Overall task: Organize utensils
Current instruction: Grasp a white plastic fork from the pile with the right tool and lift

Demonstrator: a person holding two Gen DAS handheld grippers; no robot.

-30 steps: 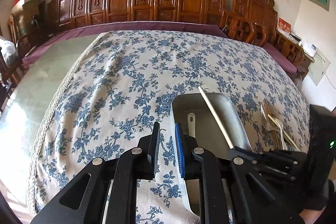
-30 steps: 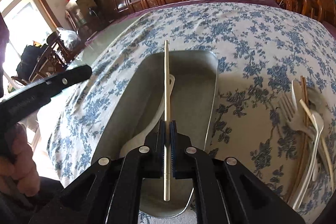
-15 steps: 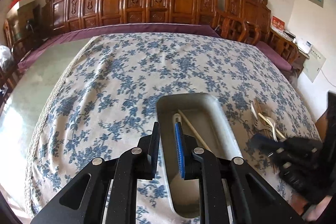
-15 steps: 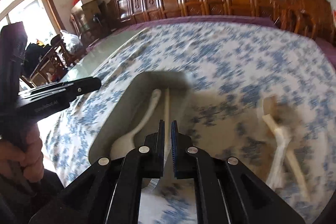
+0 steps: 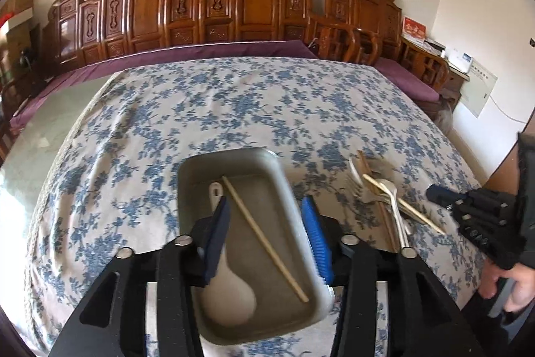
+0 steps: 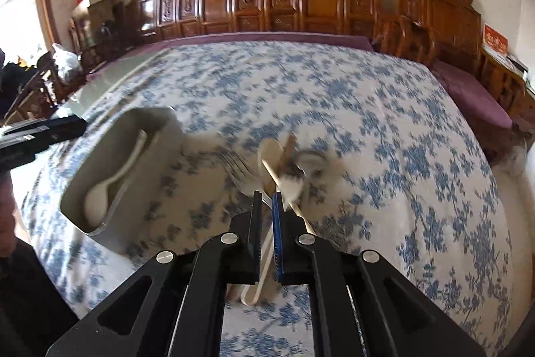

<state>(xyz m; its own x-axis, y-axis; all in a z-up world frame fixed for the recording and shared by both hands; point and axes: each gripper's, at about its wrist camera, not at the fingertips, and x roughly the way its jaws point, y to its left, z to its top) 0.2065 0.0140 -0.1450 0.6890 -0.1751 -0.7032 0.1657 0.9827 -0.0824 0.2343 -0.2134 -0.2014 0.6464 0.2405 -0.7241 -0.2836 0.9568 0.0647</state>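
Your left tool (image 5: 267, 240) is spread wide over the grey metal tray (image 5: 284, 179), one blue pad on each side of the tray's right wall. Inside the tray lie a white spoon (image 5: 230, 290) and a single chopstick (image 5: 264, 240), set diagonally beside it. The tray sits on the blue floral tablecloth (image 5: 234, 102) covering the surface. Your right tool (image 6: 266, 216) hangs over the loose pile of utensils (image 6: 284, 169) just right of the tray, its pads nearly together with a thin gap and nothing clearly pinched; the pile is blurred, though a fork, pale spoons and chopsticks show
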